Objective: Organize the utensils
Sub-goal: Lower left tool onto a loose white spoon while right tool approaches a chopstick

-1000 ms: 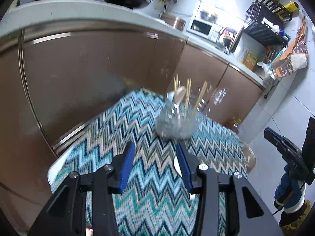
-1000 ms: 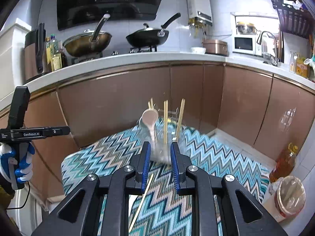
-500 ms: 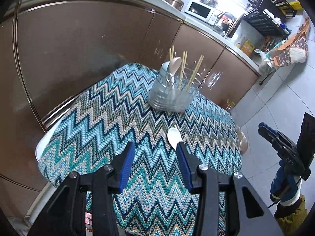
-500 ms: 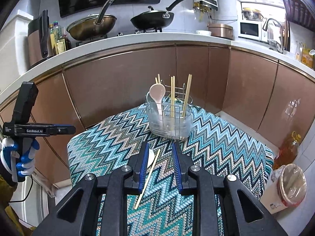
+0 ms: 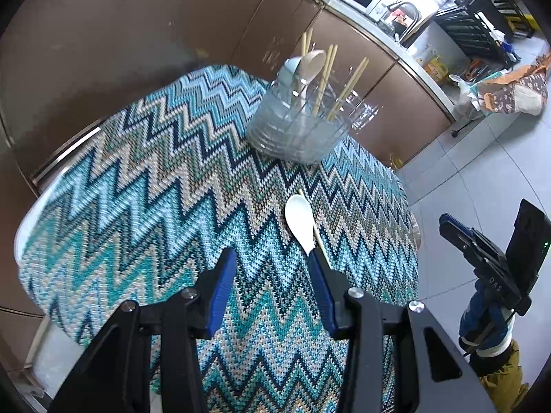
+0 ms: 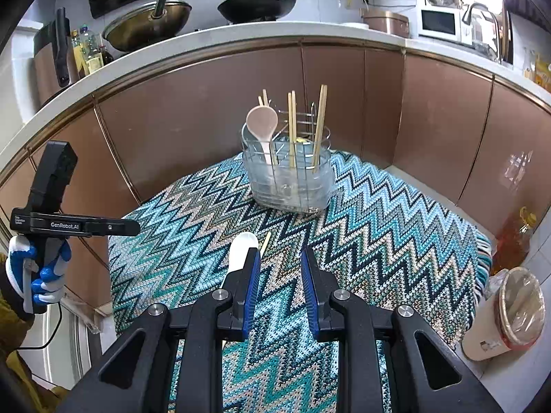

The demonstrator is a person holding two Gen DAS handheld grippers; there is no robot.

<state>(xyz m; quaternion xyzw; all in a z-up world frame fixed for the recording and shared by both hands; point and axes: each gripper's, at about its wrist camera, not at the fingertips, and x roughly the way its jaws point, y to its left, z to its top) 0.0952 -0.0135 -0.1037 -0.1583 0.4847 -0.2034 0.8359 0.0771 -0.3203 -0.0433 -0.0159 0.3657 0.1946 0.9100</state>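
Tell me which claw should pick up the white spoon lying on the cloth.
Probably the left claw: it is open and the white spoon has its handle at the claw's right finger. The right claw is open too, but the spoon lies left of its gap.

A home kitchen: woks (image 6: 258,1) on the stove, microwave (image 6: 440,22), brown cabinets (image 6: 206,103).

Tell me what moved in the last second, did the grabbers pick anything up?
Nothing got picked up. Both grabbers pulled back from the utensil holder. The right gripper opened wider and holds nothing; in its view, more of the white spoon and chopstick on the zigzag cloth came into sight. The left gripper stayed open. The holder, its pink spoon and chopsticks stayed put.
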